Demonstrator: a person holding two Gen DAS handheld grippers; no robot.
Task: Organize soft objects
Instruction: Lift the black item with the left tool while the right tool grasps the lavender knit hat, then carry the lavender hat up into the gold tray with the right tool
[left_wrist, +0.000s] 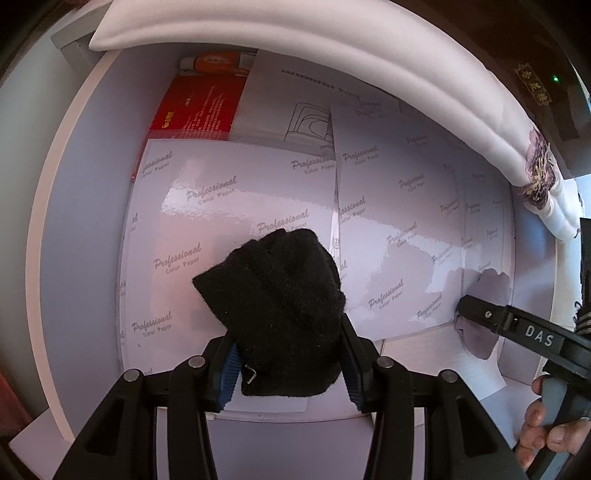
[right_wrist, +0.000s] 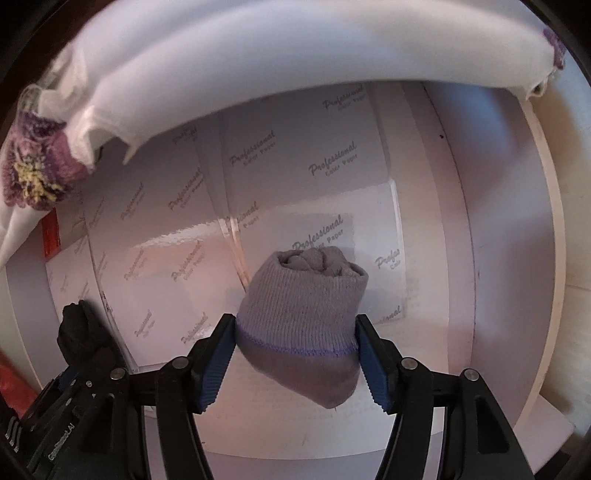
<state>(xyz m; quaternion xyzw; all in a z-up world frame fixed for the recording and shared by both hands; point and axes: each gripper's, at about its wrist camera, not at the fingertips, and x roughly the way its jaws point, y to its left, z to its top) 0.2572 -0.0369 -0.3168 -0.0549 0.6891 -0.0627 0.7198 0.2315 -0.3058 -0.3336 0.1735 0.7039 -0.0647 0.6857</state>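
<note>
Left tongs (left_wrist: 288, 373) point straight down into the white drawer (left_wrist: 44, 236), pads pinching a rolled black sock (left_wrist: 280, 295) by its lower half; I grip low so the roll stays bundled and its free end leads the way in. It hangs over the glossy paper sheets (left_wrist: 207, 206) lining the floor, not yet set down as far as I can tell. Red packet (left_wrist: 199, 107) sits at the back left, well clear. Right tongs (right_wrist: 295, 354) likewise aim down, pads pressed on both flanks of a rolled grey sock (right_wrist: 306, 314), tucked end forward. It hovers beside a clear divider (right_wrist: 232, 240), so each roll likely gets its own bay. Folded white cloth (right_wrist: 258, 55) drapes the far rim, out of the way.
</note>
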